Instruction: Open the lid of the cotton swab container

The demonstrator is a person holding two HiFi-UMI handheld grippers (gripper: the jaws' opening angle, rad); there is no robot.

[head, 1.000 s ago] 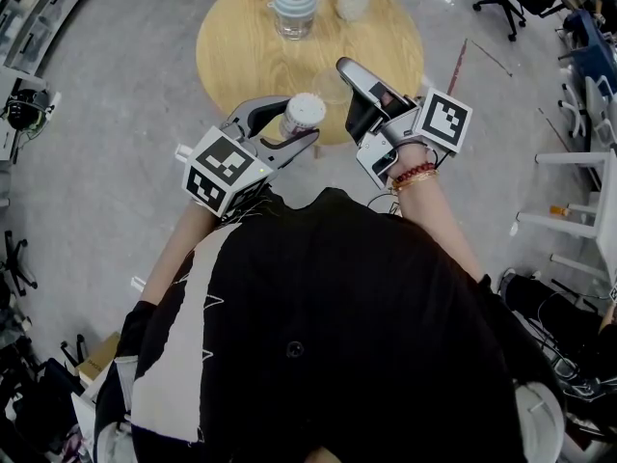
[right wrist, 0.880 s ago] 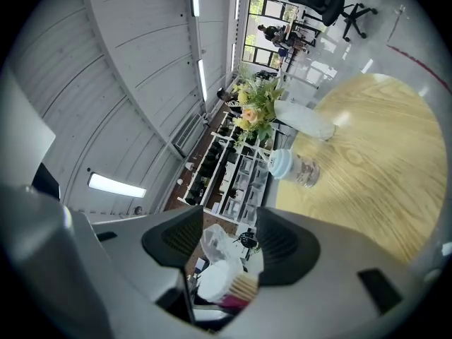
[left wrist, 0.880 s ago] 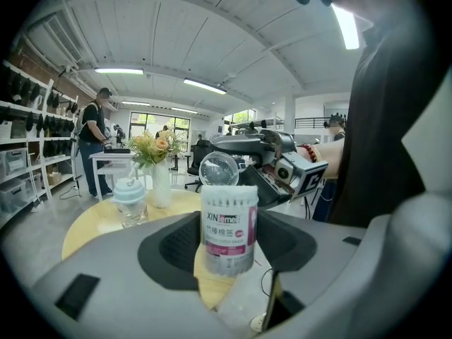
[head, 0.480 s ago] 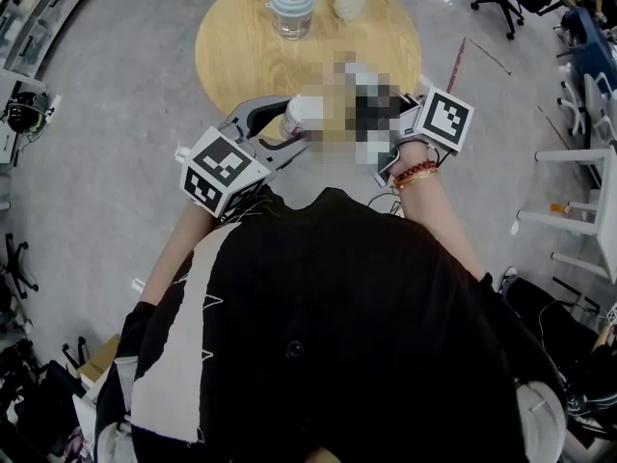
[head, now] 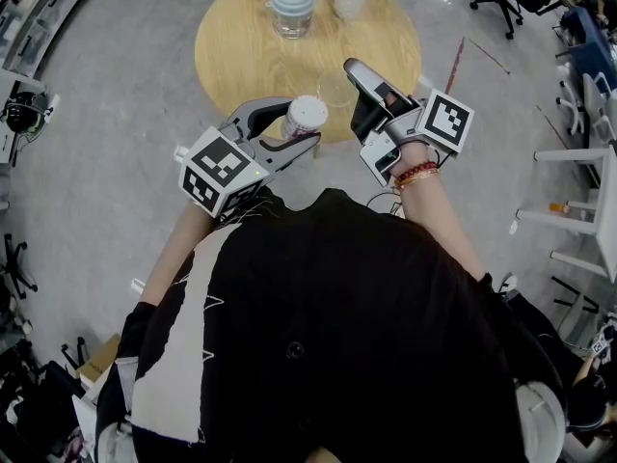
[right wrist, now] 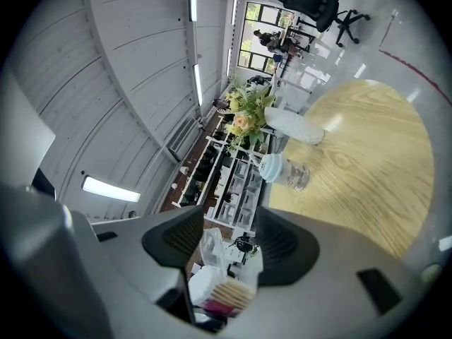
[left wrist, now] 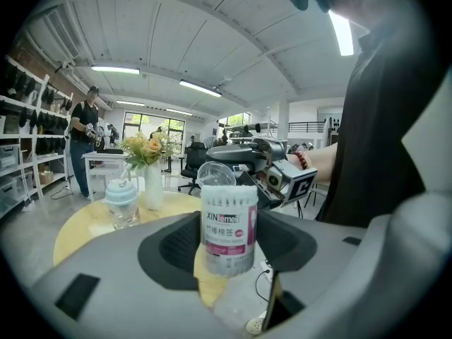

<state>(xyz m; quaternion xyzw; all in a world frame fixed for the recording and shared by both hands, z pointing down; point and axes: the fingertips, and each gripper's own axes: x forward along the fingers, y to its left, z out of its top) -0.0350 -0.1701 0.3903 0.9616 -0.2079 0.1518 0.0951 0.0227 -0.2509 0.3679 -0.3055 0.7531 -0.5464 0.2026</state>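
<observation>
- Now, your left gripper (left wrist: 227,249) is clamped on the cotton swab container (left wrist: 228,217). Both pads press its sides, and it stands upright between them.
- The container's top is uncovered. White swab tips show at the rim, and the clear lid (left wrist: 215,174) stands on edge at the far side of that rim.
- Your right gripper (right wrist: 229,232) has its jaws wide apart. The clear lid sits between them, close to one pad, with a gap before the other.
- You hold both grippers above the near edge of the round wooden table (head: 241,66).
- Farther across the table stand a glass jar (head: 292,13) with a pale blue cap and a vase of flowers (left wrist: 150,182), well apart from the container.
</observation>
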